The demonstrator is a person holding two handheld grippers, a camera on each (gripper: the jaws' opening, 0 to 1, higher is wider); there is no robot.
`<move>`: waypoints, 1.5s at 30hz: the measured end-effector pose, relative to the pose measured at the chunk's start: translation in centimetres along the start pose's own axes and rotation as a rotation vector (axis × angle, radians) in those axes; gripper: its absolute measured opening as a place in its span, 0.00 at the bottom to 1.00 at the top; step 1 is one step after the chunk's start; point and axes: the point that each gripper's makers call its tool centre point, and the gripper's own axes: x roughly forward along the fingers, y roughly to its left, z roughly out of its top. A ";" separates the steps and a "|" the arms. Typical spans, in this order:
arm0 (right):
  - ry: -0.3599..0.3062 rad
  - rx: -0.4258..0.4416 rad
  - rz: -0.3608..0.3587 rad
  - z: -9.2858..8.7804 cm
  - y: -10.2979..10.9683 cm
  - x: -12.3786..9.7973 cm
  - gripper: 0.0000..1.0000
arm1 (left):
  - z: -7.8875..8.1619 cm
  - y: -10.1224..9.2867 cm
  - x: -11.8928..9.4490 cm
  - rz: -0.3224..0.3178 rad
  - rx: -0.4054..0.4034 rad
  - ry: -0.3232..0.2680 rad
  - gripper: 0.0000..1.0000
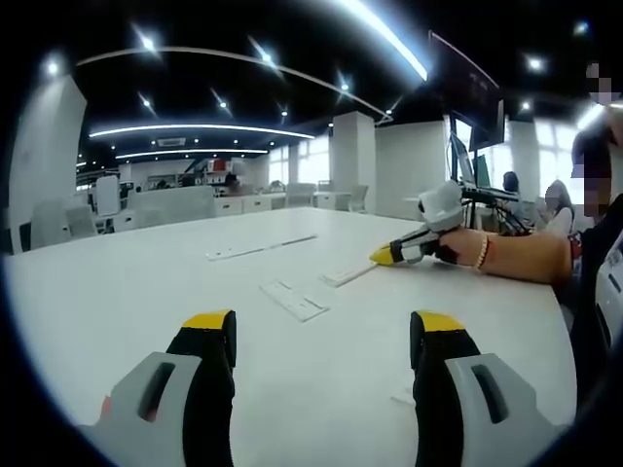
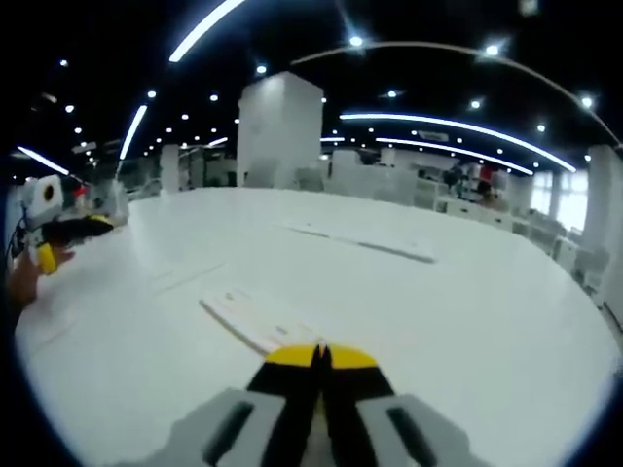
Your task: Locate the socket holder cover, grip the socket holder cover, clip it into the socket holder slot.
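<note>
On the white table (image 1: 117,292), flat white socket-holder pieces (image 1: 295,300) are seen lying unclipped, nothing is gripped yet: the left gripper (image 1: 321,336) is held apart, the right gripper (image 2: 320,357) closed at a strip (image 2: 255,321).

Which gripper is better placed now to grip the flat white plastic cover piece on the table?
Right. The right gripper sits directly at the near end of a flat white plastic strip, jaws closed. The left gripper is open but apart from the small white pieces on the white table.
</note>
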 end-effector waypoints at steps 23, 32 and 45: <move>-0.254 -0.082 0.197 6.7 4.4 -9.7 0.30 | 1.5 -0.8 -0.3 -0.018 0.028 -0.059 0.72; -0.316 -0.026 0.358 4.4 6.5 -12.0 0.39 | 1.6 -0.3 -0.3 -0.009 0.025 -0.057 0.72; -0.283 -0.019 0.316 1.8 6.0 -10.7 0.49 | 1.6 0.1 0.0 0.038 0.203 0.005 0.72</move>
